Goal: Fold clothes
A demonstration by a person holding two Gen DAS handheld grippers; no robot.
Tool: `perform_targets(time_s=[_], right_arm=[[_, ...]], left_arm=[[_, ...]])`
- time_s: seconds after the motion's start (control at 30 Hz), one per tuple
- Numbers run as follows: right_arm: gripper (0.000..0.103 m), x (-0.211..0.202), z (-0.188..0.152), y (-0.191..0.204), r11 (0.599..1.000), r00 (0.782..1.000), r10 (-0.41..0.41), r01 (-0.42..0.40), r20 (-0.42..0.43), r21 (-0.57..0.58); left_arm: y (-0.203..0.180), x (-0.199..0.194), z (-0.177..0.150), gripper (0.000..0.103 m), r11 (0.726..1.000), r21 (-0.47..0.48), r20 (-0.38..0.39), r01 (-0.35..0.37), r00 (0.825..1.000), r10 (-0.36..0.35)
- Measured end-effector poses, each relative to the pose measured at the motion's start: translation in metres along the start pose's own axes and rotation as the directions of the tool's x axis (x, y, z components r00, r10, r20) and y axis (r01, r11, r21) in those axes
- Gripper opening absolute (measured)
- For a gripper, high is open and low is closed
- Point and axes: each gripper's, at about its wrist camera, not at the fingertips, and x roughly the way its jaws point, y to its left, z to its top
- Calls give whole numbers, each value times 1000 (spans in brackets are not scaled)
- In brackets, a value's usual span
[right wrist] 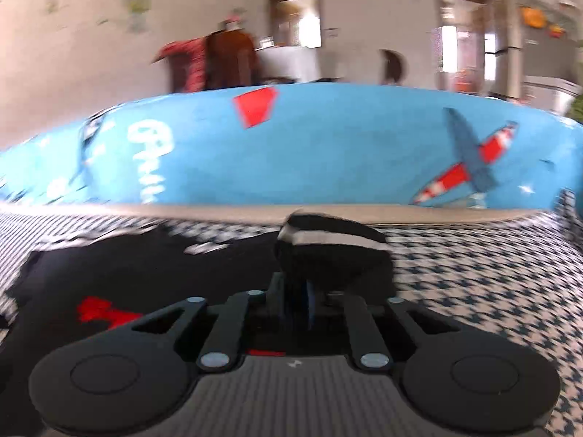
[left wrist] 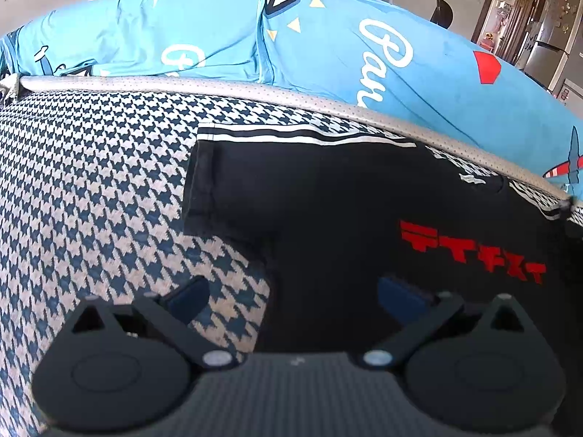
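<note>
Your checked bed cover [left wrist: 91, 182] carries the black shirt [left wrist: 328, 200]; blue pillows [left wrist: 164, 29] at twelve o'clock. Left tool [left wrist: 291, 291] gapes empty; right tool [right wrist: 309, 291] pinches the striped sleeve [right wrist: 328, 240]. The room behind is blurred.

Right wrist view: motion blur smears the whole frame; the red print [right wrist: 105, 313] on the black T-shirt [right wrist: 153, 269] is illegible, and background figures are indistinct. The right gripper [right wrist: 309, 302] pads are buried in a bunched striped sleeve [right wrist: 328, 244]. Left wrist view: the T-shirt's [left wrist: 328, 200] right side runs off-frame; the gripper housing [left wrist: 291, 393] covers its lower part.
</note>
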Motion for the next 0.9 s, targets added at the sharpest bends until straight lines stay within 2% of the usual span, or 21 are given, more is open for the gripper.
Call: perform_targets(time_s=[0.1, 0.13, 0.23, 0.37, 0.5, 0.77, 0.9], right_arm=[[18, -6, 4, -5, 996, 998, 63, -64, 7, 62], [19, -7, 5, -10, 994, 998, 62, -62, 12, 89], [19, -9, 9, -25, 986, 999, 20, -25, 27, 162], [19, -8, 12, -48, 965, 998, -57, 53, 7, 257], [19, -10, 7, -66, 946, 998, -61, 67, -30, 317], [19, 2, -8, -53, 968, 986, -30, 70, -167, 241], [20, 13, -19, -36, 981, 965, -36, 84, -260, 173]], left_arm=[[1, 1, 1, 103, 1000, -11, 7, 1, 1000, -1], [1, 1, 1, 103, 1000, -14, 6, 1, 1000, -1], [1, 3, 1, 103, 1000, -17, 0, -4, 1000, 4], [1, 5, 1, 103, 1000, -15, -5, -5, 1000, 5], [0, 6, 1, 103, 1000, -15, -7, -9, 1000, 8], [3, 12, 3, 103, 999, -23, -10, -38, 999, 38], [18, 16, 7, 103, 995, -64, -18, -76, 997, 75]])
